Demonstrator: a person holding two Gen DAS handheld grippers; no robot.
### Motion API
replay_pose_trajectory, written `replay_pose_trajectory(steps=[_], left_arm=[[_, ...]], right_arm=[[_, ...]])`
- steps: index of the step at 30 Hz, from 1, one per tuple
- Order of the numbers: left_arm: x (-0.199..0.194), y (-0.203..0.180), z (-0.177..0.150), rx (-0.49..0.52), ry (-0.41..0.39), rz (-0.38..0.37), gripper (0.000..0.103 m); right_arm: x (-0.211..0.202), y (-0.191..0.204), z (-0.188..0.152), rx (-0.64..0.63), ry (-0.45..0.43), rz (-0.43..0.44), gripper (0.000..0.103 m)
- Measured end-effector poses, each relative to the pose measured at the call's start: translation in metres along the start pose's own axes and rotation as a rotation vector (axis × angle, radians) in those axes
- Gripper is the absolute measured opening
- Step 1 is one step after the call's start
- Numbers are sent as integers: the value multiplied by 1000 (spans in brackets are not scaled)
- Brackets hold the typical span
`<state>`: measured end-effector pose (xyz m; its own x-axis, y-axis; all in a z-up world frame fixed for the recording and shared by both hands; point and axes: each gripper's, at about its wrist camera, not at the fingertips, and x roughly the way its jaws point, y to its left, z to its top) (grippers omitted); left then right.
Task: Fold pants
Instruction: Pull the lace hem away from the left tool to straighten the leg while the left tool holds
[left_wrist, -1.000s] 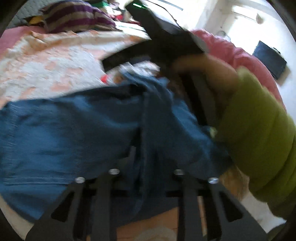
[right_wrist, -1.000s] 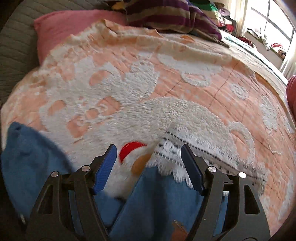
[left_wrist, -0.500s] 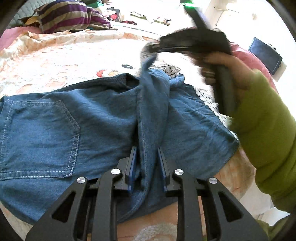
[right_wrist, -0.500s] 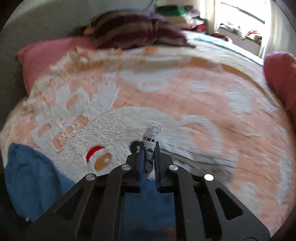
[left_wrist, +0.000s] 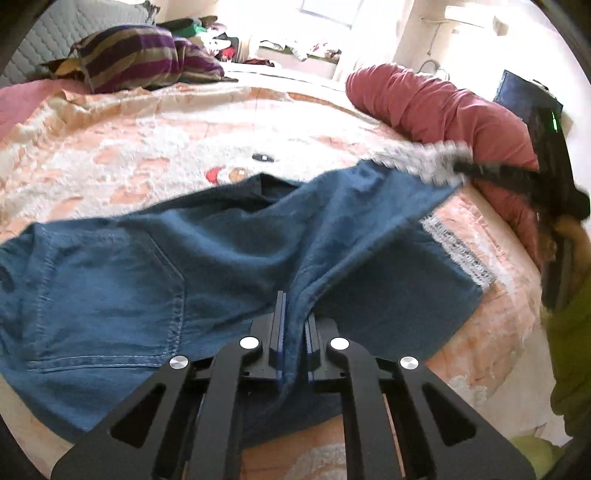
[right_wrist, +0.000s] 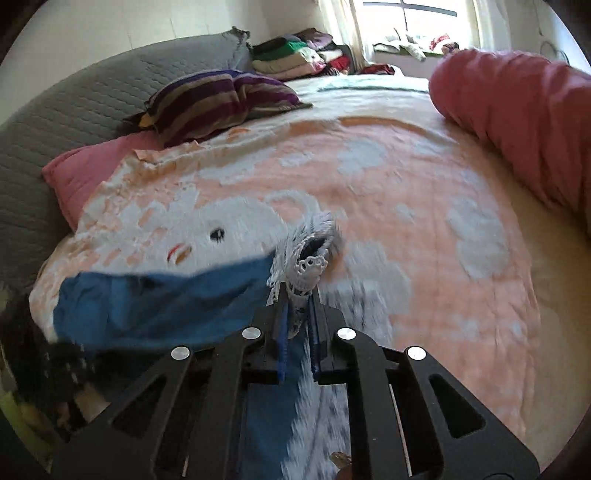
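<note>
One big bed (right_wrist: 424, 206) filled the room, covered by a peach and white blanket (left_wrist: 155, 147) with a cartoon face on it. One striped pillow (right_wrist: 218, 99) lay near the grey headboard (right_wrist: 74, 110), and one pink pillow (right_wrist: 85, 170) stuck out from under the blanket. One long red bolster (left_wrist: 443, 107) lay along the far side of the bed. A stack of folded clothes (right_wrist: 291, 55) sat past the striped pillow, near a bright window (right_wrist: 424, 18).

One pair of blue denim pants (left_wrist: 129, 266) lay spread on the blanket, with one back pocket (left_wrist: 110, 295) facing up. One leg was lifted off the bed and pulled out between the two grippers. The other leg lay flat under it, and its white lace hem (left_wrist: 458, 254) rested on the blanket.

The left gripper (left_wrist: 294, 325) had its jaws pressed together on a fold of denim near the middle seam. The right gripper (right_wrist: 298, 317) had its jaws pinching the lace hem of the lifted leg. From the left camera, that gripper looked blurry, held by a hand (left_wrist: 576, 240) in a green sleeve (left_wrist: 572, 350).
</note>
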<state>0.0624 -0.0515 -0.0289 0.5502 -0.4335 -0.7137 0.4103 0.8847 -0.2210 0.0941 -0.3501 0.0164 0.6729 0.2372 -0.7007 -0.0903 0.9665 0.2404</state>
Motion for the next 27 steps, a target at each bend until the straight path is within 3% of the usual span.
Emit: replay_pose_trajectory(steps=[5, 11, 16, 21, 23, 24, 27], left_arm=[[-18, -4, -5, 51, -26, 2, 7], [-19, -5, -17, 66, 1, 20, 7], [-16, -4, -22, 77, 27, 30, 7], [-15, -6, -24, 93, 33, 43, 7], [-13, -7, -24, 96, 37, 49, 7], [-13, -8, -24, 98, 39, 52, 7], [-13, -10, -25, 112, 41, 58, 7]], right_arm=[[-16, -8, -37, 44, 50, 11, 5], [-14, -13, -78, 97, 132, 29, 5], [-14, -19, -90, 129, 153, 39, 6], [-18, -30, -92, 181, 136, 47, 16], [-17, -30, -92, 168, 142, 43, 15], [-17, -30, -93, 160, 143, 41, 7], [-21, -32, -95, 155, 144, 35, 6]])
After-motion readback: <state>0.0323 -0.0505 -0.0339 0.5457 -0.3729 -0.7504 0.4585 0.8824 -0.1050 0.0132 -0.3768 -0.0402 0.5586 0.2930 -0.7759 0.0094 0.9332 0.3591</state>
